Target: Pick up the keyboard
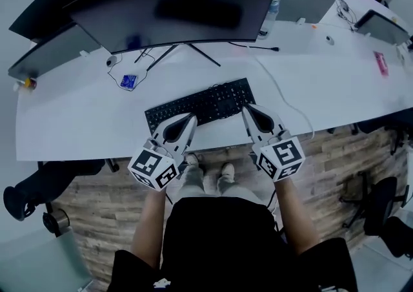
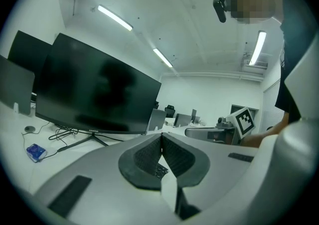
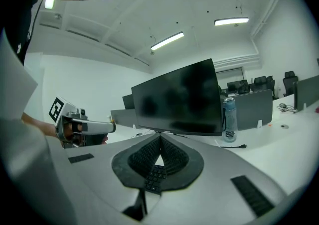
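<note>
**Left gripper [image 1: 188, 119] and right gripper [image 1: 247, 110], both closed and empty, over keyboard [image 1: 210, 100] at desk's [image 1: 77, 123] front edge.**
Unopened jaws could shove it off.

Black keyboard [image 1: 206, 102]; white desk [image 1: 335, 90]; black monitor [image 1: 181, 6]; blue packet [image 1: 128, 81]; brown plank-pattern floor [image 1: 335, 155].

Overall light: I see a bright, evenly lit room with a cool blue-grey cast on the white surface [image 1: 84, 119].
Source: long ceiling strips [image 2: 114, 18] overhead, burnt out to plain white in both gripper views.
Shadows: soft and faint under the monitor [image 1: 181, 6].
Glare: only a dull smudge on the dark screen.
Contrast: the black keyboard [image 1: 200, 104] stands out crisply.
Distortion: strong fisheye bowing, with black corners in the gripper views.
Focus: the nearest parts look soft to me.
</note>
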Demonstrator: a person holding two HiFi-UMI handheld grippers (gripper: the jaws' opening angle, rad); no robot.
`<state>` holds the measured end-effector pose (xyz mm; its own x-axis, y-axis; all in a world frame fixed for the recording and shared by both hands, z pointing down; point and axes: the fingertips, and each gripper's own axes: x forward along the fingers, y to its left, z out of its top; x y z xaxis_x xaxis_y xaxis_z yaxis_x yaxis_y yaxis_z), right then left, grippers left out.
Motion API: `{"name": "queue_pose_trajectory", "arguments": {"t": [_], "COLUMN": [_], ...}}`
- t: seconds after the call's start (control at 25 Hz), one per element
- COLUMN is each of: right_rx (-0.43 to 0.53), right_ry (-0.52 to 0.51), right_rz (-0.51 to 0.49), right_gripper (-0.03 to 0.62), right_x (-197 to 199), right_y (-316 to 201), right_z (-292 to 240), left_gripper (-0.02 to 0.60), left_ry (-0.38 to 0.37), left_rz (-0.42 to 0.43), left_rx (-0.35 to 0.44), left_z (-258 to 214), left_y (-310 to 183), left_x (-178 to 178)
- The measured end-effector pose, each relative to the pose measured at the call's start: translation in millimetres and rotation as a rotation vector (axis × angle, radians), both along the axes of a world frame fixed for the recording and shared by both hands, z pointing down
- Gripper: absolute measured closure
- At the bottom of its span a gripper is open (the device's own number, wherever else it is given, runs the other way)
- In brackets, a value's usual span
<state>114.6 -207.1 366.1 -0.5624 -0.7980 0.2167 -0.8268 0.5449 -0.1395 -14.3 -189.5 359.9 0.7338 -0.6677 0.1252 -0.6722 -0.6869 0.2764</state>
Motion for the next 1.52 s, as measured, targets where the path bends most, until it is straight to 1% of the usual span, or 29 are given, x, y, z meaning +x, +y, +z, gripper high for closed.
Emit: {"name": "queue_pose_trajectory", "arguments": {"t": [0.2,0.32,0.36,0.48,0.56,0.64,0.8,0.92,1.08,1.24,1.28,1.4,1.52], "right_rx": [-0.034,-0.062,-0.073,-0.104,-0.125,-0.149,-0.192,-0.216,-0.245,-0.267,-0.271,-0.283,-0.292], "right_ry": [0.01,0.023,0.028,0.04,0.047,0.053,0.057,0.065,0.065,0.063,0.062,0.055,0.051], "right_rz": [0.056,0.08,0.087,0.11,0.122,0.133,0.16,0.169,0.182,0.191,0.194,0.202,0.206], "right_gripper": [0.588,0.588,0.588,0.588,0.588,0.588,0.588,0.588,0.588,0.588,0.588,0.588,0.588], "right_x": [-15.3,-24.2,-26.8,-32.3,-35.4,-38.5,-41.5,-44.7,-48.9,-51.7,-52.3,-54.2,-58.2], "right_y": [-14.2,-22.3,-25.4,-33.9,-36.6,-38.0,-39.3,-37.2,-32.1,-31.1,-30.8,-30.7,-28.7], "right_z": [13.4,25.9,31.1,48.2,60.8,74.5,97.0,112.3,131.1,146.2,149.1,157.2,162.8], "left_gripper": [0.572,0.572,0.572,0.571,0.572,0.572,0.571,0.571,0.571,0.569,0.563,0.45,0.408], "left_ry": [-0.013,-0.037,-0.04,-0.043,-0.084,-0.131,-0.199,-0.217,-0.24,-0.284,-0.297,-0.349,-0.424], "left_rz": [0.082,0.132,0.163,0.292,0.336,0.359,0.421,0.462,0.494,0.502,0.505,0.527,0.554], "left_rx": [-0.034,-0.073,-0.096,-0.179,-0.203,-0.214,-0.253,-0.292,-0.34,-0.354,-0.355,-0.372,-0.388], "left_z": [20.3,38.4,45.3,67.8,84.7,102.0,130.9,147.4,168.2,184.3,187.6,201.8,217.3], "left_y": [-22.8,-38.8,-43.0,-50.5,-56.4,-63.2,-74.4,-81.0,-90.2,-102.0,-104.1,-108.8,-110.8], "left_x": [-9.8,-15.6,-16.3,-13.0,-13.4,-15.8,-16.6,-17.6,-22.5,-29.4,-31.1,-35.5,-40.1]}}
